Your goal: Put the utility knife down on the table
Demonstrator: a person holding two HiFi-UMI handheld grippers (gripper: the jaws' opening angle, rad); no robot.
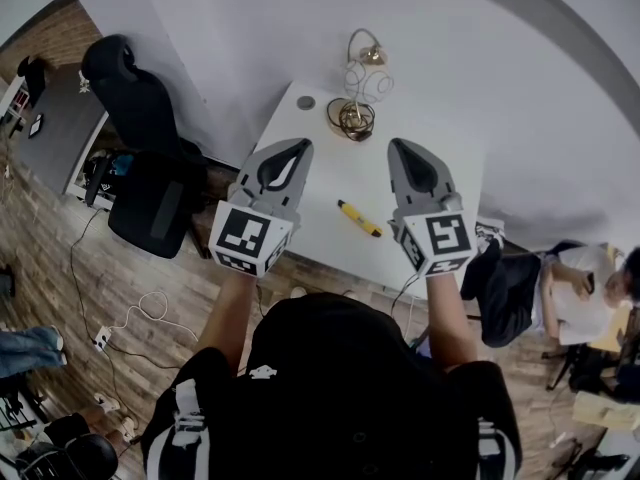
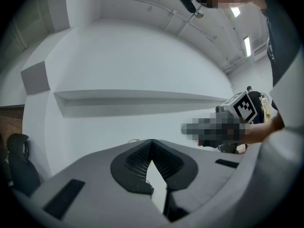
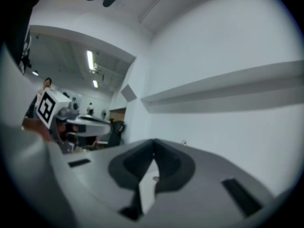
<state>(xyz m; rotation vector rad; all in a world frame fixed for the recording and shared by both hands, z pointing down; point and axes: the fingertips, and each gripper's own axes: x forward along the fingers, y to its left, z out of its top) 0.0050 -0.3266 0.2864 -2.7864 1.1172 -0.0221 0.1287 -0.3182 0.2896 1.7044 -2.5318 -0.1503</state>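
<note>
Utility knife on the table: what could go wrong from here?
The utility knife lies loose on the table between the left gripper and right gripper, both shut and empty; a sweep might knock it toward the near edge. The gold wire ornament stands past their tips and could get bumped.

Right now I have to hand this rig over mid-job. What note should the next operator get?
Left hand-held gripper: jaws closed tip to tip, nothing between them, held above the table's near-left part.
Right hand-held gripper: jaws closed, empty, held above the table's near-right part.
Utility knife: yellow, lying flat on the white table between the two grippers, touched by neither.
Gold wire ornament: at the table's far edge, apart from the knife.
Done: the knife is down on the table and released.
Left: nothing for this task, as far as I can judge.
</note>
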